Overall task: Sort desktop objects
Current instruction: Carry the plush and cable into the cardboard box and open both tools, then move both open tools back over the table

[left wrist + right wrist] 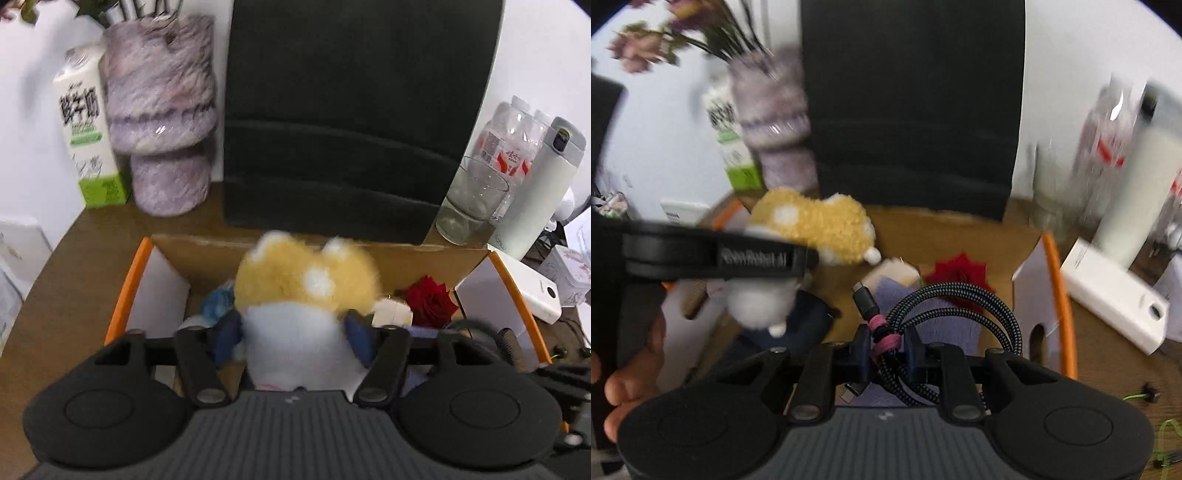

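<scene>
A yellow and white plush toy (306, 280) hangs over an open cardboard box (129, 288) with orange edges. My left gripper (293, 332) stands open around the toy's white body; the blue pads (229, 332) sit at its sides without denting it. In the right wrist view the plush toy (816, 221) shows behind a left finger (720, 258). My right gripper (886, 347) is shut on a coiled braided cable (945, 306) bound with a pink tie, above the box (1058, 277). Inside lie a red rose (430, 299), a cream cube (391, 312) and a blue item (218, 302).
Behind the box stand a milk carton (90, 144), a furry purple vase (162, 110), a large black panel (351, 110), a glass (469, 199), water bottles (506, 140) and a white flask (543, 184). A white power bank (532, 291) lies right of the box. A person's hand (628, 387) holds the left gripper.
</scene>
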A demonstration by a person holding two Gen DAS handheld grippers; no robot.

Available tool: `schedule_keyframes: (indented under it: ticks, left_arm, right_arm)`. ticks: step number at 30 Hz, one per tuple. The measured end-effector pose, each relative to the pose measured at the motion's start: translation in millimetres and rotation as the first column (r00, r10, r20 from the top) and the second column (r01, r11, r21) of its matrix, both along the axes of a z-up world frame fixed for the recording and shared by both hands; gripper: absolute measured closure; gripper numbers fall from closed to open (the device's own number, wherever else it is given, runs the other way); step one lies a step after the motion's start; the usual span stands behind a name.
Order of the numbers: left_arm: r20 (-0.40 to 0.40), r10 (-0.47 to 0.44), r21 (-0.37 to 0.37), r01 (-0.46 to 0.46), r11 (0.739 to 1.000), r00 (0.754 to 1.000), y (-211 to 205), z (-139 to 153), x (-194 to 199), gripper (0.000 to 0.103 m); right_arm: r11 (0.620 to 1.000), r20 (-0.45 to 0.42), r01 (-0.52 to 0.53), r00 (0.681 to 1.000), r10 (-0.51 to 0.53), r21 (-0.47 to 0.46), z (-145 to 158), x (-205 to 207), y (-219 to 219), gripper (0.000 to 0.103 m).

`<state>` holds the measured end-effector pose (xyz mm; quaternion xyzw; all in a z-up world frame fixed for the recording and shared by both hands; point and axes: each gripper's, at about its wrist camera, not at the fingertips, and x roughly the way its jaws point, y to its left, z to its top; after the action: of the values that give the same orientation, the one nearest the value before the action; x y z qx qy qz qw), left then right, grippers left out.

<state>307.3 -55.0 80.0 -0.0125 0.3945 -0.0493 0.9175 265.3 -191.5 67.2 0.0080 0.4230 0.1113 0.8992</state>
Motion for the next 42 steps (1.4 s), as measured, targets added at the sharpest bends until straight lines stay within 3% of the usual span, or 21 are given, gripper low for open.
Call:
schedule_keyframes:
  ticks: [2,4,6,8,11,14,16,19,20,23,25,29,32,37,42]
  left_arm:
    - [0.048,-0.031,0.005,0.030,1.000,0.998,0,10,-5,0.011]
    - [0.095,-0.005,0.003,0.005,1.000,0.995,4,26,-19,0.008]
    - [0.123,0.048,0.015,-0.051,0.999,0.991,8,44,-38,0.003]
    - [0.171,0.083,-0.006,-0.083,0.997,0.982,14,61,-68,0.000]
    - [0.277,0.057,-0.089,-0.034,0.995,0.959,22,73,-128,0.000]
    - [0.315,0.014,-0.069,0.008,0.998,0.949,16,73,-179,0.000]
    - [0.331,0.046,-0.042,-0.033,0.999,0.942,12,69,-208,0.000]
    - [0.412,0.084,-0.047,-0.071,0.996,0.907,20,61,-264,0.000]
    - [0.430,0.093,-0.051,-0.078,0.996,0.898,25,57,-283,0.000]
    - [0.467,0.151,-0.098,-0.118,0.988,0.871,44,37,-337,0.000]
    - [0.453,0.104,-0.076,-0.078,0.994,0.885,50,20,-360,0.000]
    - [0.333,-0.007,-0.042,0.022,0.999,0.943,55,-25,-387,0.000]
    - [0.310,-0.037,0.004,0.037,0.999,0.950,49,-49,-399,0.000]
    - [0.335,-0.076,0.065,0.058,0.996,0.939,37,-58,-401,0.000]
    - [0.290,-0.071,0.064,0.055,0.996,0.954,38,-64,-392,0.000]
  right_arm:
    - [1.000,-0.052,0.028,0.998,-0.028,-0.007,-9,7,-4,0.079]
    - [0.999,-0.031,0.050,0.998,-0.050,0.009,-4,-2,-13,0.070]
    - [0.996,0.032,0.078,0.996,-0.079,0.042,16,-14,-24,0.039]
    - [0.993,0.089,0.106,0.990,-0.110,0.057,36,-29,-32,0.030]
    - [0.990,0.153,0.124,0.979,-0.134,0.068,60,-61,-35,0.028]
    - [0.993,0.211,0.084,0.972,-0.100,0.082,68,-101,-31,0.026]
    - [0.995,0.243,0.082,0.966,-0.092,0.053,66,-127,-24,0.026]
    - [0.995,0.316,0.097,0.944,-0.094,0.005,63,-171,-21,0.022]
    - [0.994,0.339,0.110,0.935,-0.104,0.002,61,-188,-22,0.014]
    - [0.990,0.349,0.134,0.927,-0.137,0.034,47,-240,-32,0.012]
    - [0.991,0.325,0.119,0.937,-0.131,0.057,31,-271,-35,0.012]
    - [0.996,0.317,0.066,0.945,-0.079,0.052,-7,-327,-27,0.012]
    - [0.996,0.312,0.073,0.947,-0.084,0.047,-26,-352,-23,0.012]
    - [0.996,0.258,0.086,0.962,-0.090,0.027,-48,-363,-20,0.012]
    - [0.991,0.258,0.121,0.957,-0.133,0.063,-56,-367,-27,0.012]
